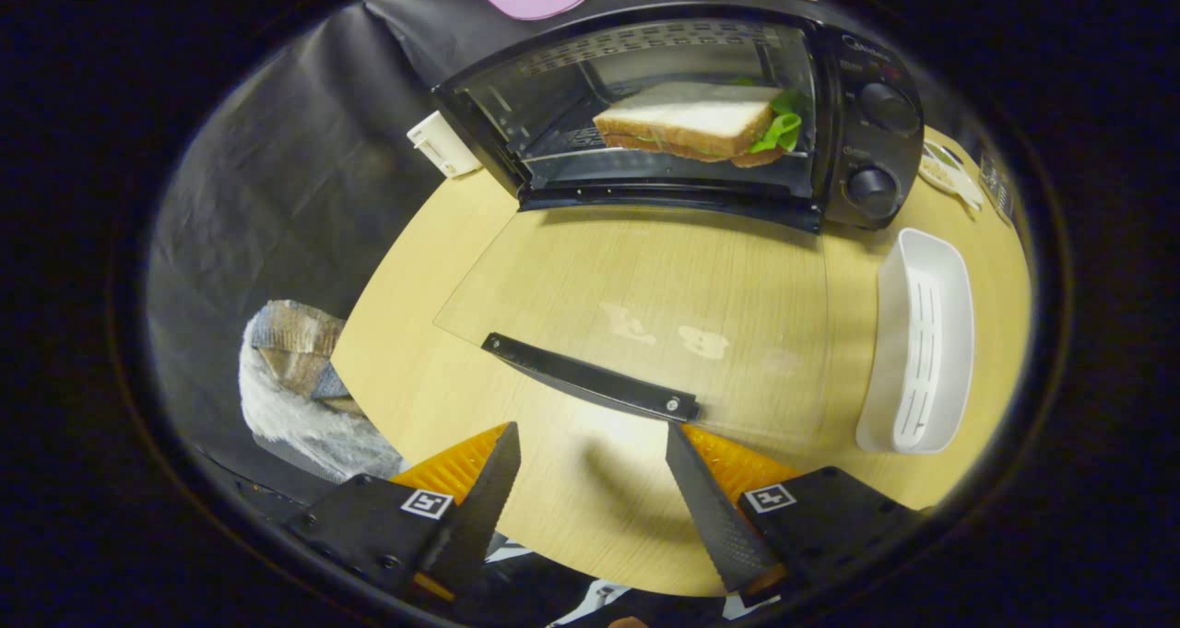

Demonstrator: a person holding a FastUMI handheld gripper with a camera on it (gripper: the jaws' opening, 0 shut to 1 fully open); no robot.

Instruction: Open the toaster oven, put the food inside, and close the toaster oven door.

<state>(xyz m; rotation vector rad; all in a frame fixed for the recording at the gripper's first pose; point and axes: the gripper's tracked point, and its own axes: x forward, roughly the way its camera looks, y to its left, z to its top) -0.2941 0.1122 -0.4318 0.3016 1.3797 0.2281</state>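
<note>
Gripper [593, 444]: its fingers are standing wide apart, holding nothing, just behind the door handle [590, 378].
Oven [682, 116]: sitting on the wooden table [415, 333], its glass door [645, 305] lying flat open.
Sandwich [687, 119]: resting inside the oven.
White tray [922, 342]: lying beside the door.

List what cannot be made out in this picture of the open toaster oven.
- Gripper view: the sandwich's filling, beyond the green leaf, is too small to tell.
- The markings around the toaster oven's knobs are too small.
- The flat item behind the white tray is distorted at the picture's edge.
- The glass door's hinge is hidden under the oven's front.
- The gripper is open, just short of the door handle.
</note>
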